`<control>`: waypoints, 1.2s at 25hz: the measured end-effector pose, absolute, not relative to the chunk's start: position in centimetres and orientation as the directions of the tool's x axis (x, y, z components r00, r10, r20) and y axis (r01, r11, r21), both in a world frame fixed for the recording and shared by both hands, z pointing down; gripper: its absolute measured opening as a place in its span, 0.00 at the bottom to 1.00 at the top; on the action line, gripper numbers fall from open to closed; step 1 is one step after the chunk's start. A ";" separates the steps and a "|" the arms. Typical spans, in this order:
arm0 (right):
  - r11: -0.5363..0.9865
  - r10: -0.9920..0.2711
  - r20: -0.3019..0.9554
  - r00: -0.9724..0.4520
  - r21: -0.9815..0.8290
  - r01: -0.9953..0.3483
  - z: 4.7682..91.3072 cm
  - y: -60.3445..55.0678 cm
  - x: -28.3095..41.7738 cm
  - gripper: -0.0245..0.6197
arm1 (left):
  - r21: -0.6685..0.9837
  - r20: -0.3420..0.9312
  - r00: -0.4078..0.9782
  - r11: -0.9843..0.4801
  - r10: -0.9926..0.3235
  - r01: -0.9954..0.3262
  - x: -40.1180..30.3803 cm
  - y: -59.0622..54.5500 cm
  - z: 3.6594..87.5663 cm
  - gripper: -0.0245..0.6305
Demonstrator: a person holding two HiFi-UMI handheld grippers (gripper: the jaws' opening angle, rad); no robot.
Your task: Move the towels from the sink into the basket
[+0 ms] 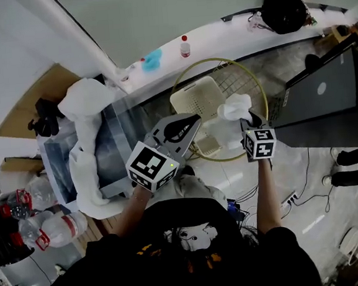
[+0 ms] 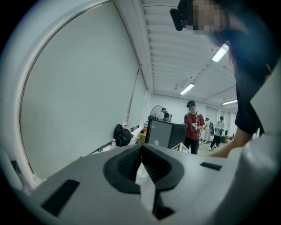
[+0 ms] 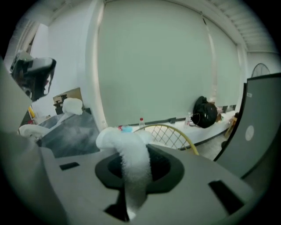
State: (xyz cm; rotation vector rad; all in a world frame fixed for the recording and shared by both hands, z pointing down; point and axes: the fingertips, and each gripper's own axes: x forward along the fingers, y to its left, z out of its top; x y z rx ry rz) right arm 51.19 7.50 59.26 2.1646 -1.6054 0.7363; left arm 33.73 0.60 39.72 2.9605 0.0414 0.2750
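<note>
The sink (image 1: 114,145), hung with draped towels (image 1: 83,154), lies left of the left hand-held gripper (image 1: 192,120), whose jaws are pressed together and empty. The wire basket (image 1: 239,78) sits below the right hand-held gripper (image 1: 247,122), which pinches a white towel (image 1: 234,109).

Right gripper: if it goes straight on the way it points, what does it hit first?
Probably the basket: its yellow rim lies just beyond the towel clamped in the right gripper. Depth is unclear, so it might instead pass above the rim toward the wall.
</note>
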 end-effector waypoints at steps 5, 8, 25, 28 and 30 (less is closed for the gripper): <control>-0.341 -0.686 0.704 0.185 -0.086 -0.936 66.7 9.0 51.6 0.13 | 0.165 0.224 0.971 -0.985 0.083 0.046 35.2 2.8 40.6 0.05; -0.365 -0.659 0.738 0.149 -0.140 -0.920 70.5 9.0 51.8 0.14 | 0.161 0.255 0.963 -0.986 0.084 0.044 35.4 3.2 41.5 0.05; -0.264 -0.678 0.735 0.028 -0.207 -0.942 70.7 8.1 48.3 0.41 | 0.148 0.273 0.962 -0.988 -0.006 -0.048 33.9 1.7 41.7 0.05; -0.247 -0.735 0.677 0.047 -0.203 -0.948 66.7 7.6 47.4 0.40 | 0.143 0.259 0.965 -0.987 -0.031 -0.071 32.8 1.1 41.1 0.05; -0.241 -0.767 0.640 0.054 -0.209 -0.948 64.2 7.1 46.6 0.36 | 0.142 0.250 0.967 -0.986 -0.050 -0.088 31.7 0.6 40.7 0.05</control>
